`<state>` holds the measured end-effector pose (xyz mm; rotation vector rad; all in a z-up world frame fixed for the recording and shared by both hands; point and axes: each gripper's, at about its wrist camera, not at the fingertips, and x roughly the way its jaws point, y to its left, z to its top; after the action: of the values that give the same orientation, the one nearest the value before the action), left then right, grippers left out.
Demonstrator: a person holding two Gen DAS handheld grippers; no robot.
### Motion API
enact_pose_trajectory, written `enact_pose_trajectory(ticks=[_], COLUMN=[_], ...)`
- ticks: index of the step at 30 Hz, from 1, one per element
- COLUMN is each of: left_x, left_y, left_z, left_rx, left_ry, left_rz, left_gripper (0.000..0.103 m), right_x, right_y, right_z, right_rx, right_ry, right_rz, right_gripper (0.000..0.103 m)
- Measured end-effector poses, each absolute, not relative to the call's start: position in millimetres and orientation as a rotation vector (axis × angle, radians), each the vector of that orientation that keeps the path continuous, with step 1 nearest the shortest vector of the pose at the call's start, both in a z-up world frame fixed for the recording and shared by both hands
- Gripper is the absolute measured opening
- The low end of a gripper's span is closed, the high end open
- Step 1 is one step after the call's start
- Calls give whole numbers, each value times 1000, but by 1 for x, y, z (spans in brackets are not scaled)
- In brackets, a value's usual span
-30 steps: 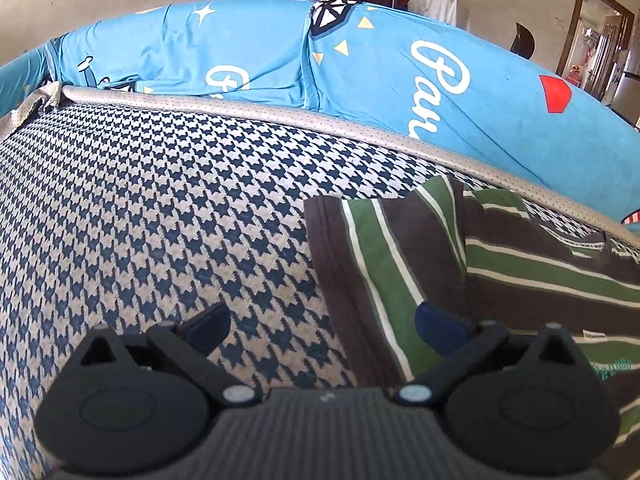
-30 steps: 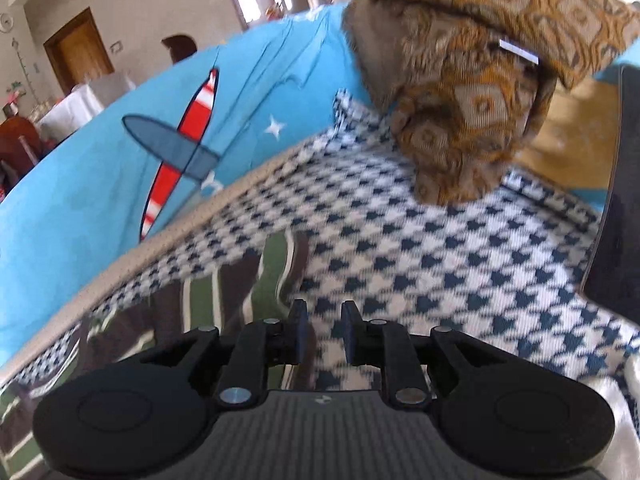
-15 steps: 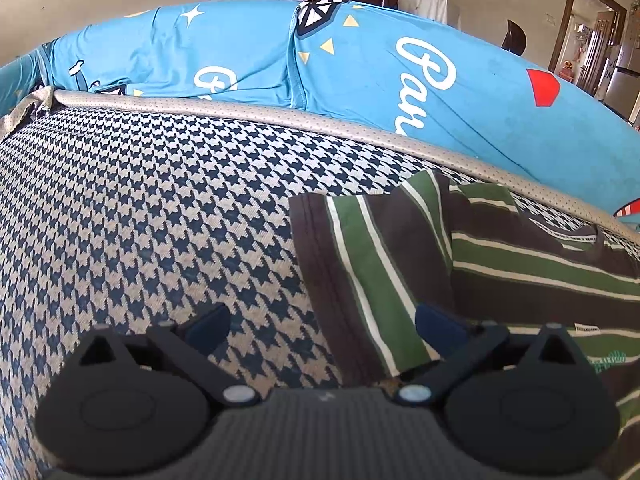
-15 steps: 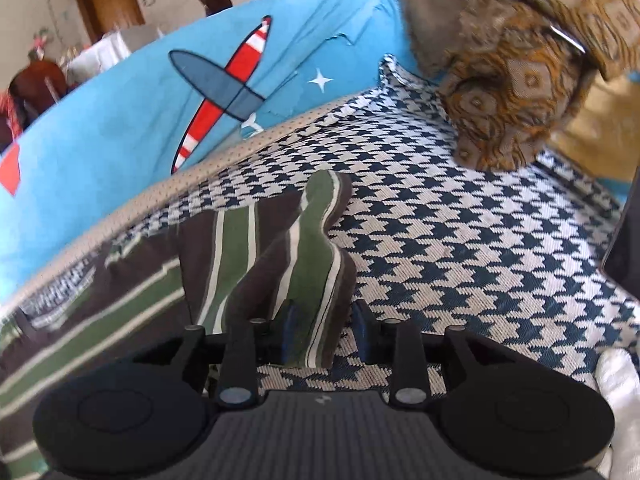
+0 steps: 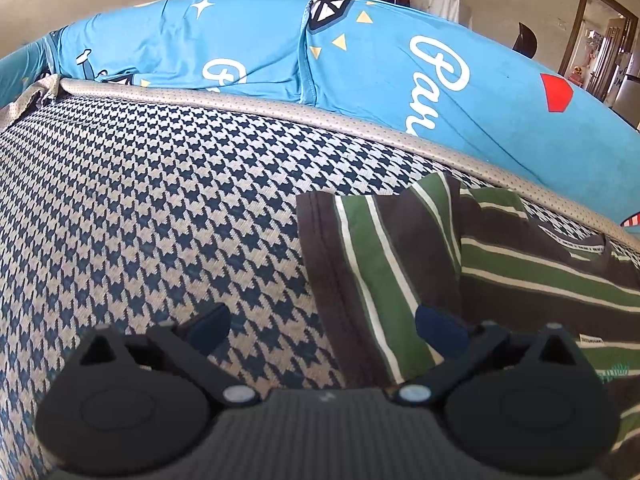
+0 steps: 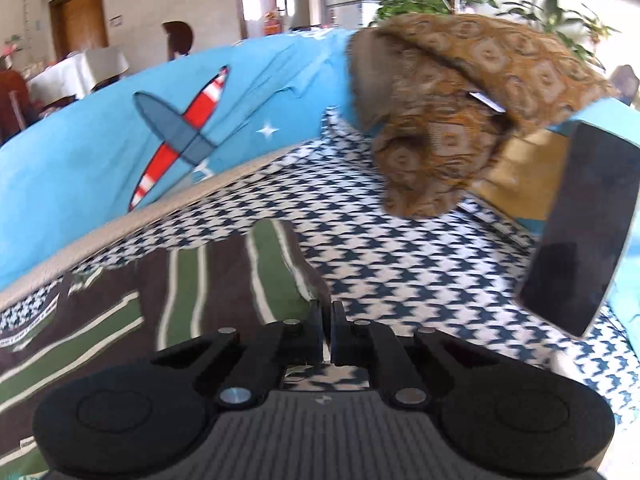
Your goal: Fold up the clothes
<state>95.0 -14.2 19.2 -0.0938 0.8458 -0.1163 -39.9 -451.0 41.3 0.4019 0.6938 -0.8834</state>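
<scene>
— Houndstooth fabric, navy and cream, covers the sofa seat (image 5: 152, 208) across the left and centre of both views. Behind it, along the top?

— A bright blue printed cover (image 5: 248, 52) with white script, over the backrest. A brown patterned cushion (image 6: 460, 104) sits in the upper right of the right wrist view.

— And the clothing?

— A brown, green and white striped shirt (image 5: 400, 264) lies on the seat, right of centre in the left view, lower left in the right view.

— The tools?

— The left gripper (image 5: 322, 324) has its fingers spread wide, one over the houndstooth, one over the shirt. The right gripper (image 6: 326, 330) has its fingers drawn nearly together at the shirt's edge; whether cloth is pinched, I cannot tell. A dark phone (image 6: 584, 228) leans at far right.
</scene>
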Motion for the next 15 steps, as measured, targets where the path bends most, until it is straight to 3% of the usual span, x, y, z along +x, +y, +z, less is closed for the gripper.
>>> enact_pose_trajectory(ticks=[10, 15], left_x=[101, 108], left_y=[-2, 6], left_z=[13, 10], left_rx=[-96, -131], left_ry=[849, 858], left_rz=[-73, -46], left_gripper=[103, 103], right_x=[-63, -55], right_y=[-447, -432], right_z=[65, 64], right_rx=[361, 469], right_ry=[596, 626], right_rz=[-929, -788], right_gripper=[7, 8])
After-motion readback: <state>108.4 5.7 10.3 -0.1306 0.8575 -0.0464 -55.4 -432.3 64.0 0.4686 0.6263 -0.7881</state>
